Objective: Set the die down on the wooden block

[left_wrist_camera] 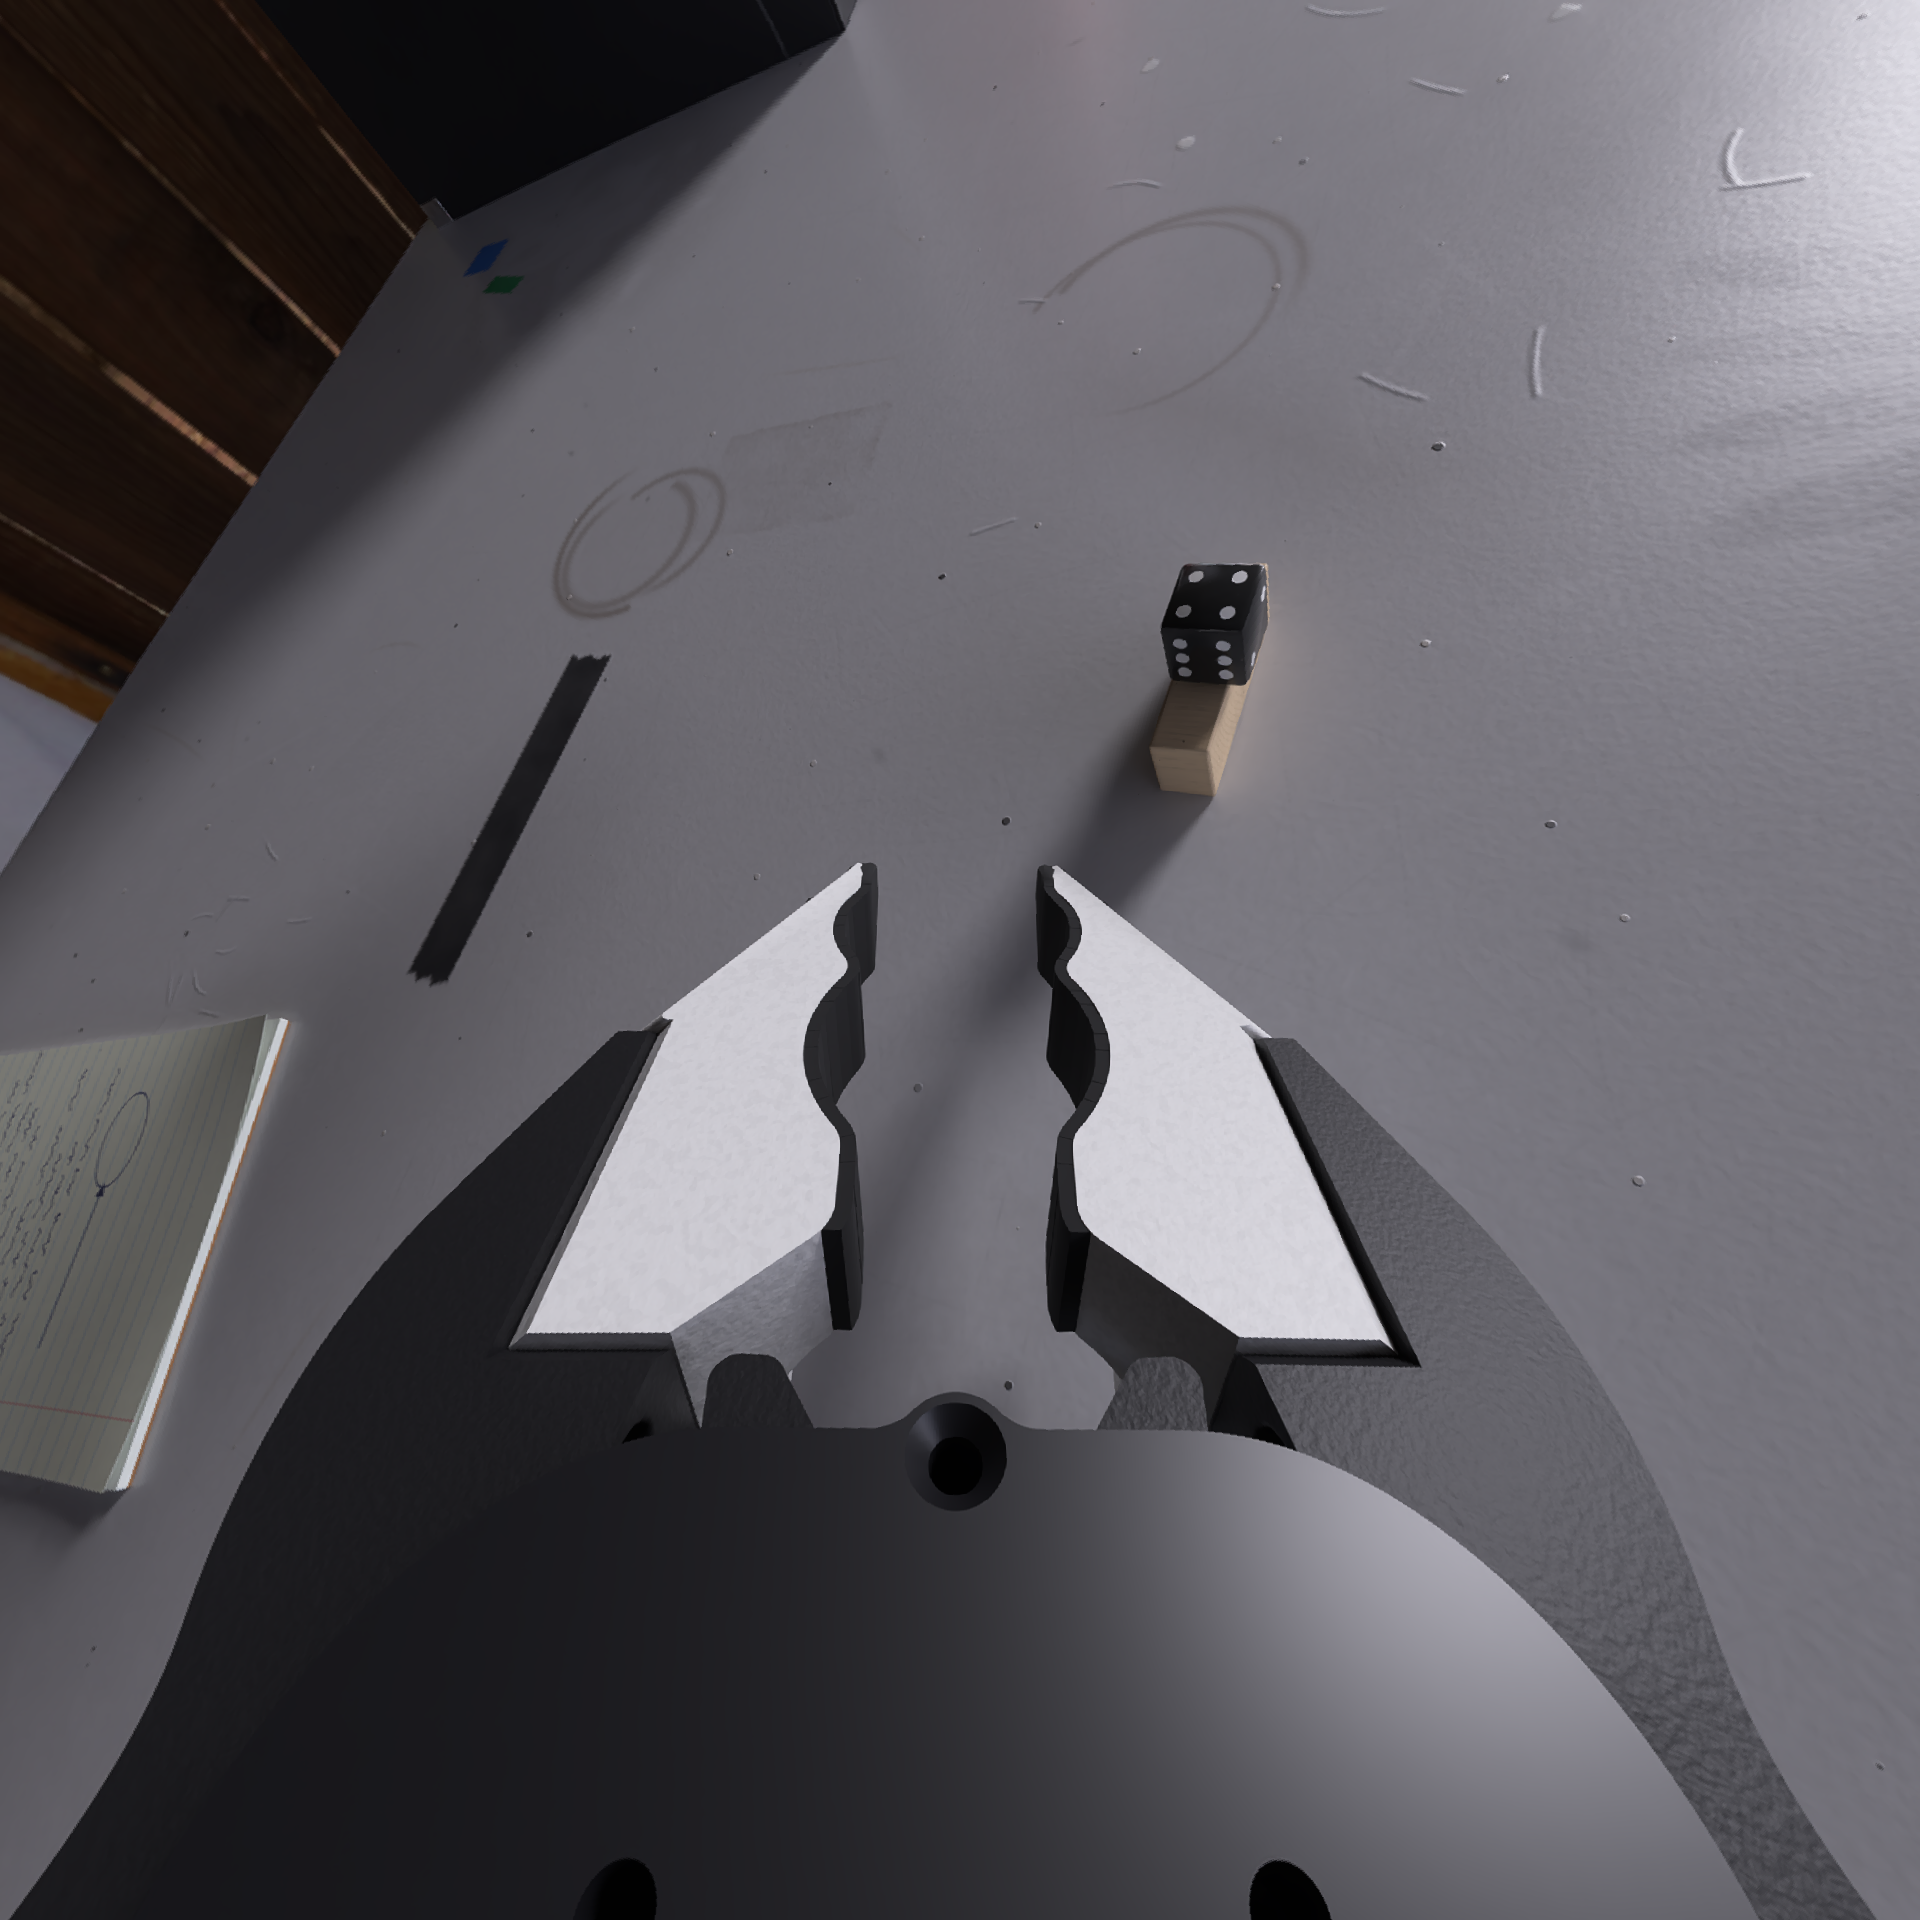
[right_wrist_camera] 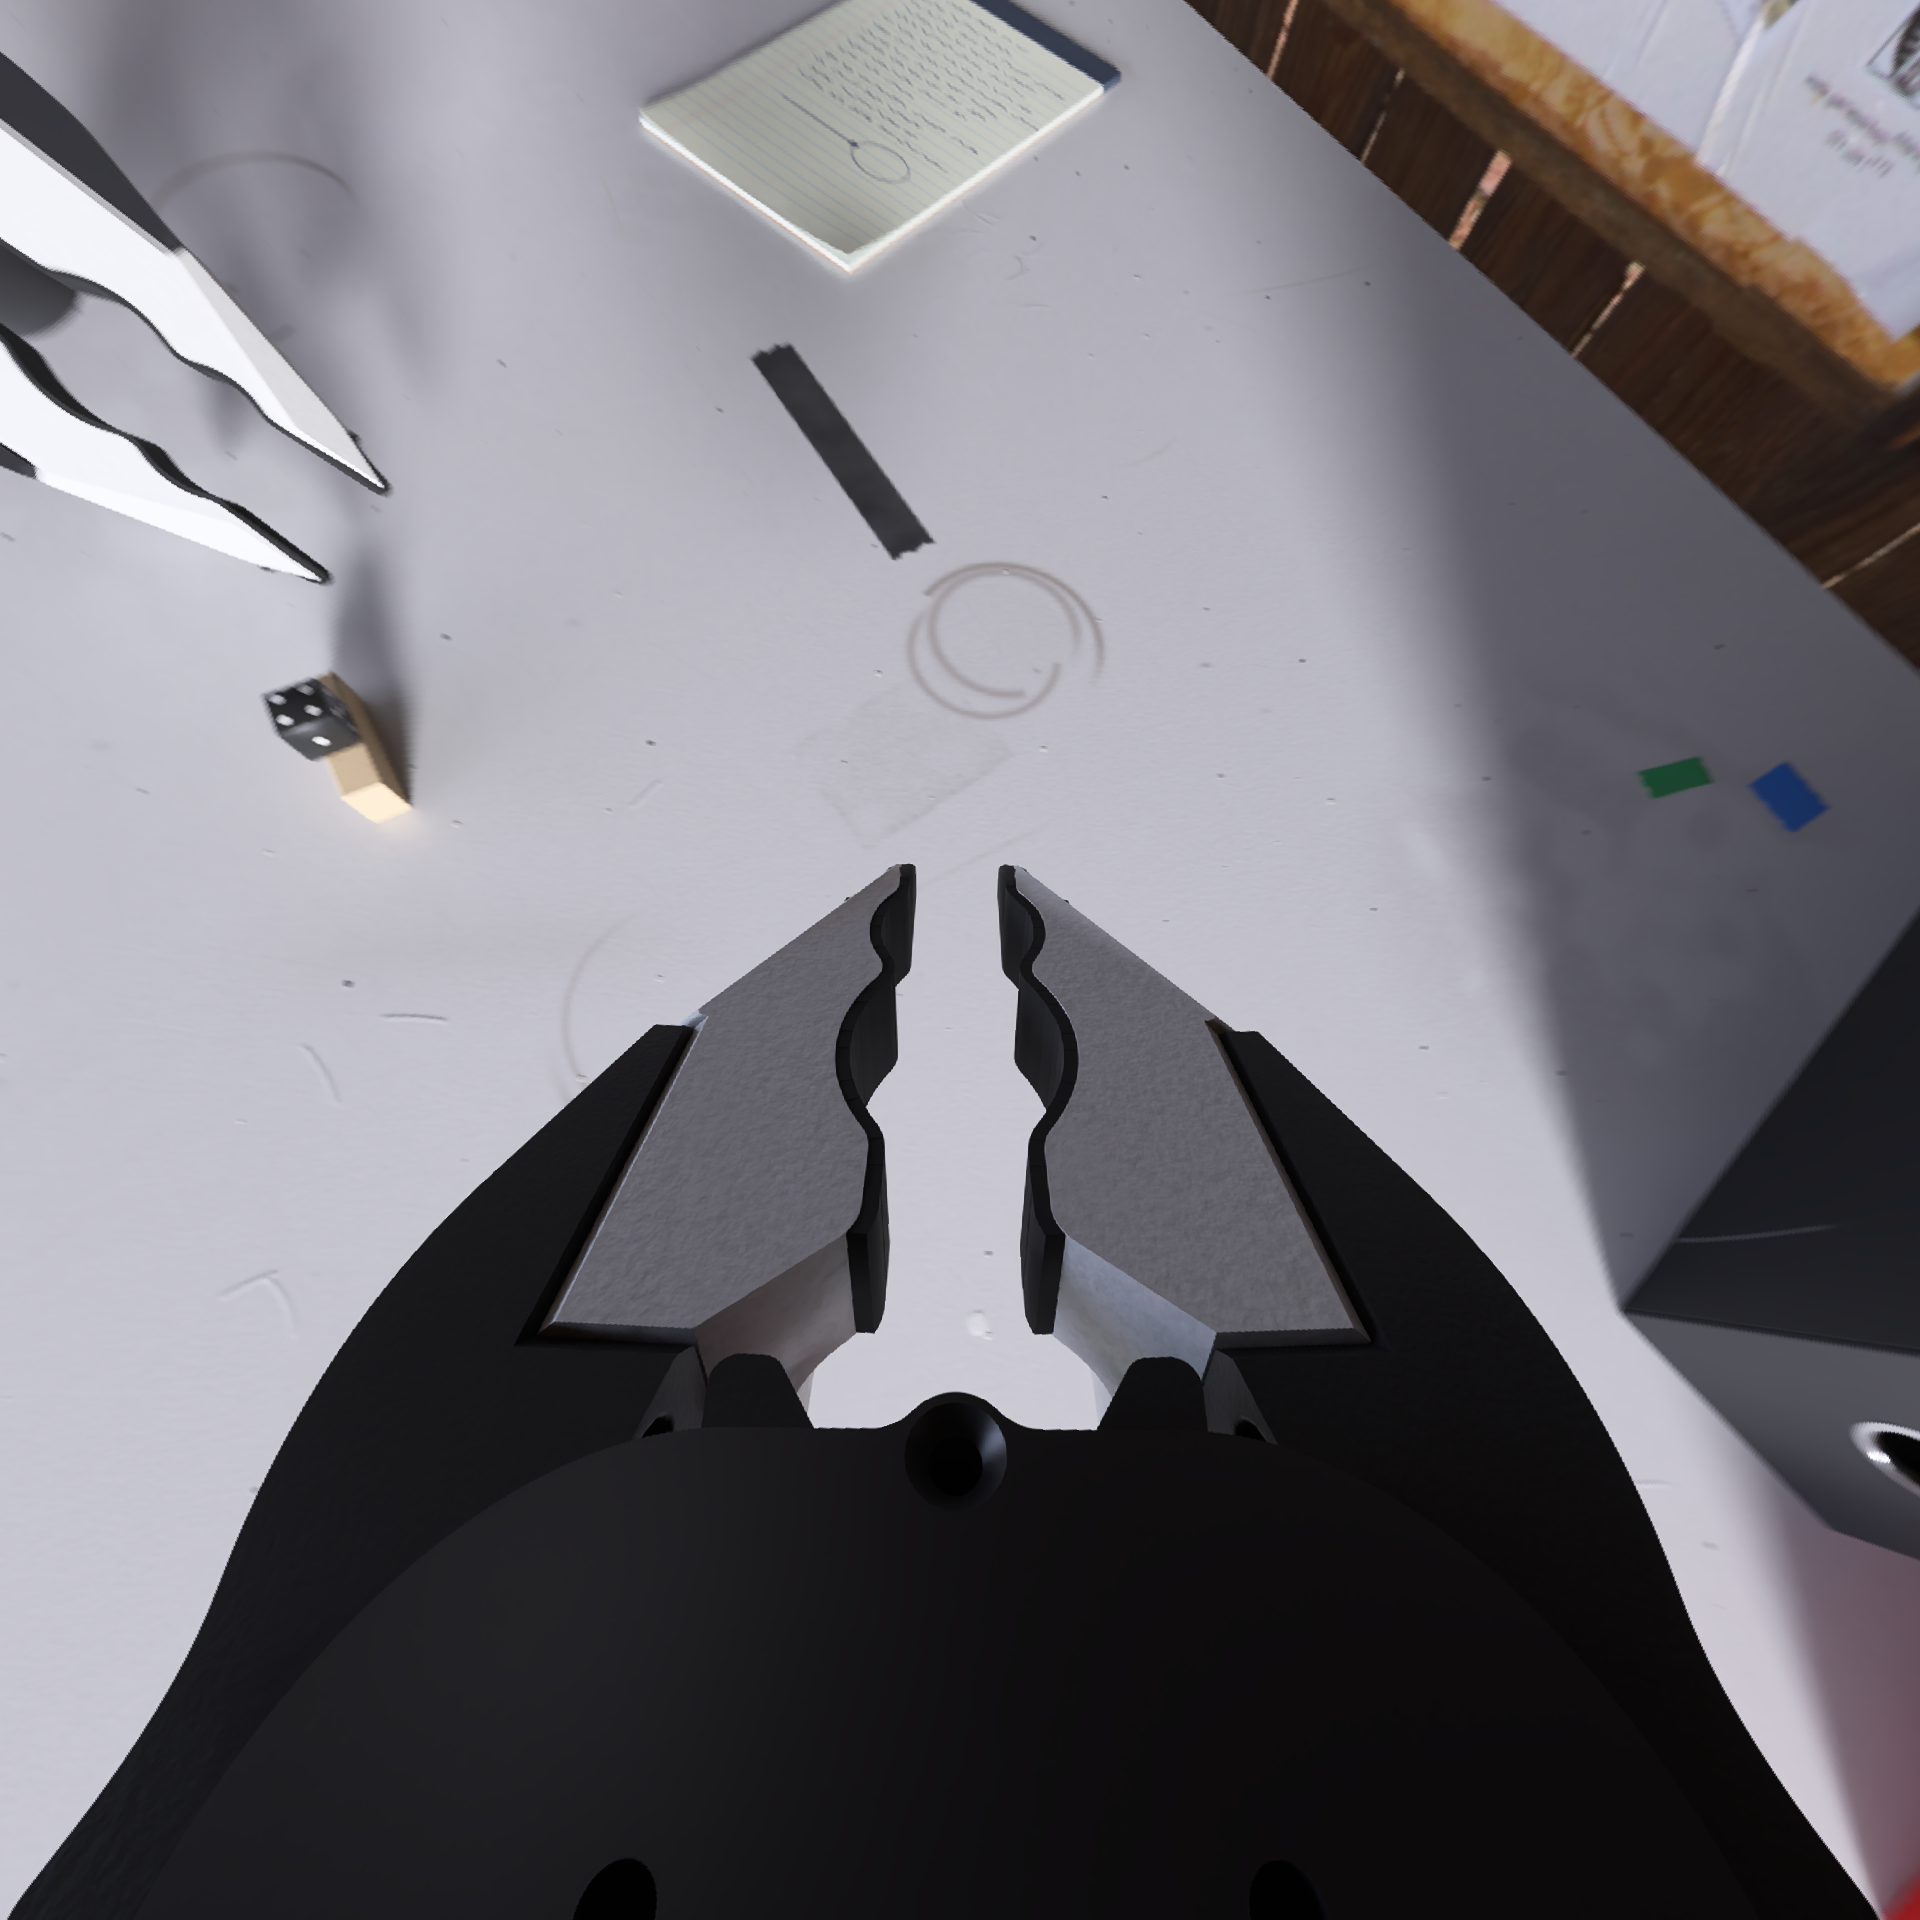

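A black die point(left_wrist_camera: 1214, 623) with white pips rests on top of a pale wooden block point(left_wrist_camera: 1197, 740) that lies on the white table. My left gripper point(left_wrist_camera: 956, 883) is open and empty, above the table, with the die and block ahead and to its right. In the right wrist view the die point(right_wrist_camera: 310, 717) on the block point(right_wrist_camera: 366, 771) is at the left. My right gripper point(right_wrist_camera: 956, 883) is open by a narrow gap and empty, well to the right of the block. The left gripper's fingers point(right_wrist_camera: 187, 416) show at the upper left there, above and apart from the die.
A lined notepad point(left_wrist_camera: 104, 1247) point(right_wrist_camera: 883, 125) lies on the table. A strip of black tape point(left_wrist_camera: 509, 821) point(right_wrist_camera: 842, 452) lies between it and the block. A dark box point(right_wrist_camera: 1808, 1247) stands at the right. Small green point(right_wrist_camera: 1675, 777) and blue point(right_wrist_camera: 1789, 796) tape marks lie near it. The table edge runs along a wooden floor point(left_wrist_camera: 135, 343).
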{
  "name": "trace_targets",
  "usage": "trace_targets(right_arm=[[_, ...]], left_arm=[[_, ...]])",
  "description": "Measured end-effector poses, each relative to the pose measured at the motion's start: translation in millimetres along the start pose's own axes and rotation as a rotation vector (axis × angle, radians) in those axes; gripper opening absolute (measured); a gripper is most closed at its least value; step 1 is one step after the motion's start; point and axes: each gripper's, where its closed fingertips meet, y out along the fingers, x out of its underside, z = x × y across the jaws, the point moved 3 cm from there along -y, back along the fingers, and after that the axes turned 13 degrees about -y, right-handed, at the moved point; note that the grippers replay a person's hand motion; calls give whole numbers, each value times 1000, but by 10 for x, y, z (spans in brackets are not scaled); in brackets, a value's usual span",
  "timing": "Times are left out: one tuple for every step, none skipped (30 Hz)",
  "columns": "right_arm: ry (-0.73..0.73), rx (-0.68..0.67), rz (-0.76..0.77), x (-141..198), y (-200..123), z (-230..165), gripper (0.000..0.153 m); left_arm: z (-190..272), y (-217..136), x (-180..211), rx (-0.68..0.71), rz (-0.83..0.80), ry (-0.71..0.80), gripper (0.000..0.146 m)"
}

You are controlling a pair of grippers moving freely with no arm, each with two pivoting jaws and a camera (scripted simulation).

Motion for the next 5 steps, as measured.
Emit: trace_targets(right_arm=[[-21, 9, -17, -2, 1, 50, 16], [-50, 22, -35, -16, 2, 119, 15], [-86, 35, -55, -43, 7, 211, 15], [-129, 40, -80, -81, 22, 326, 15], [-179, 31, -112, -117, 41, 429, 15]], left_arm=[[-1, 2, 1, 0, -1, -1, 30], [-1, 3, 1, 0, -2, -2, 30], [-1, 4, 2, 0, -3, -1, 30], [0, 4, 3, 0, -4, 0, 30], [1, 4, 3, -1, -4, 1, 30]])
